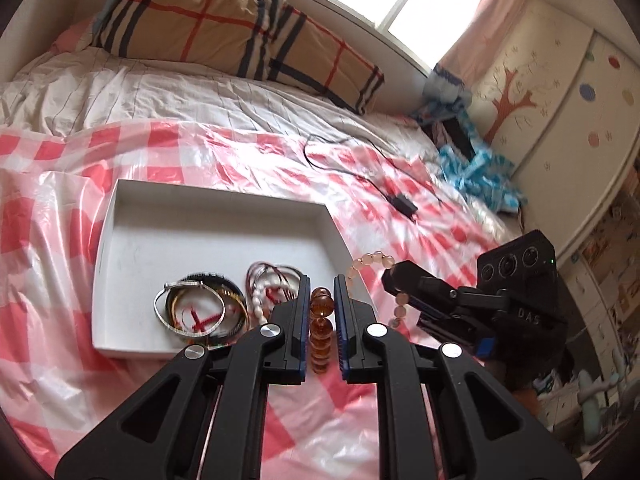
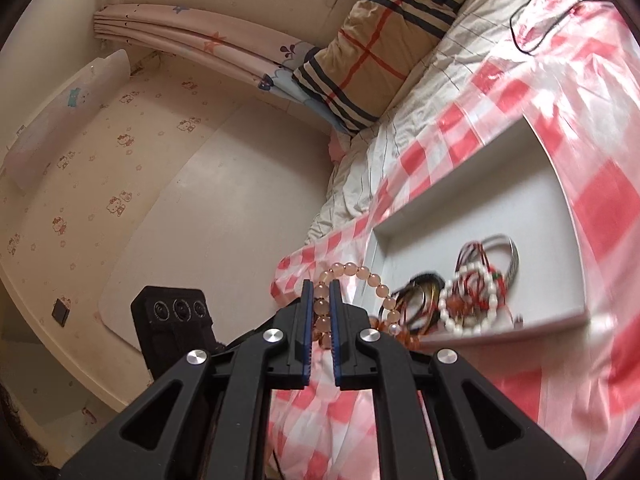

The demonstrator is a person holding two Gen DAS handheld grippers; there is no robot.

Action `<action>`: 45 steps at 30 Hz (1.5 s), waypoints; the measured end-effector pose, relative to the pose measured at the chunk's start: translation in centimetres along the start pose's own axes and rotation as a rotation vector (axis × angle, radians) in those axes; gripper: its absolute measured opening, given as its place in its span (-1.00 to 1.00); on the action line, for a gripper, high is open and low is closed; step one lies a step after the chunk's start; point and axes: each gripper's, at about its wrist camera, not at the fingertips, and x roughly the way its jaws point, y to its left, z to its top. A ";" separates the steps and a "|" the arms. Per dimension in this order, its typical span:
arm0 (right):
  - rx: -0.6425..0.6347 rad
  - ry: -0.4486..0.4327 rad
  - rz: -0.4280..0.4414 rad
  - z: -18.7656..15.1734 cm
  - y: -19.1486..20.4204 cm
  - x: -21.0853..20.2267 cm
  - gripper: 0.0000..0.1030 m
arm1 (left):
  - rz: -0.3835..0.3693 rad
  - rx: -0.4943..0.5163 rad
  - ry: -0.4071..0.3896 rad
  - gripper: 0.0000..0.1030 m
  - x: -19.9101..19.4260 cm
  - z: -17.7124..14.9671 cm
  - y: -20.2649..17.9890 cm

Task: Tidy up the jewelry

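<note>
In the left wrist view, the white tray [image 1: 132, 216] sits left of centre on the pink-and-white checked sheet [image 1: 60, 240]; it is a shallow box with low walls. In its near part lies a heap of bangles [image 1: 200, 308], a silver band over dark and gold-edged rings, and just right of them a string of white beads [image 1: 258, 300] tangled with red cord. At lower centre the left gripper [image 1: 322, 284] pinches an amber bracelet [image 1: 322, 320] of large, clear brown-orange beads, which run in a line between the blue-edged fingers. Right of that, the right gripper [image 1: 394, 276] reaches in from the right edge, clamped on a pink bracelet [image 1: 372, 260] of pale, cloudy round beads that arches over the tray's right wall. A black cable [image 1: 360, 172] lies on the sheet above, and a plaid pillow [image 1: 224, 36] fills the upper left.

In the right wrist view, the left gripper's camera housing shows at lower left. At lower centre the right gripper [image 2: 321, 288] is pressed onto the pink bracelet [image 2: 360, 272], with beads stacked between the fingers and a loop curving right. Further right, the tray [image 2: 560, 208] holds the bangles [image 2: 424, 296] and white beads [image 2: 472, 296]; motion blur makes the pile hard to sort, and a few amber beads seem to show at its near edge.
</note>
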 end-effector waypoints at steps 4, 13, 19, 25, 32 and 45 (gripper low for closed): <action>0.004 -0.022 -0.136 0.8 -1.7 1.9 -0.35 | 0.123 -0.073 -0.021 -0.78 2.1 0.2 2.3; -0.059 0.011 -0.295 -0.6 -1.5 0.9 -0.19 | 0.280 -0.115 0.024 -0.08 2.8 -1.5 4.4; -0.221 0.007 -0.471 -2.2 1.6 -0.5 0.17 | 0.322 -0.068 0.016 0.15 0.1 -2.4 3.2; -0.470 -0.085 -0.671 -7.3 5.9 -4.6 0.58 | 0.336 0.063 -0.050 0.78 -5.7 -5.3 -0.1; -0.570 -0.193 -0.780 -13.0 8.3 -10.9 0.73 | 0.325 0.089 -0.046 0.85 -10.5 -11.2 -1.6; -0.557 -0.306 -0.822 -18.5 10.6 -18.6 0.86 | 0.399 0.133 -0.142 0.85 -17.4 -18.0 -4.4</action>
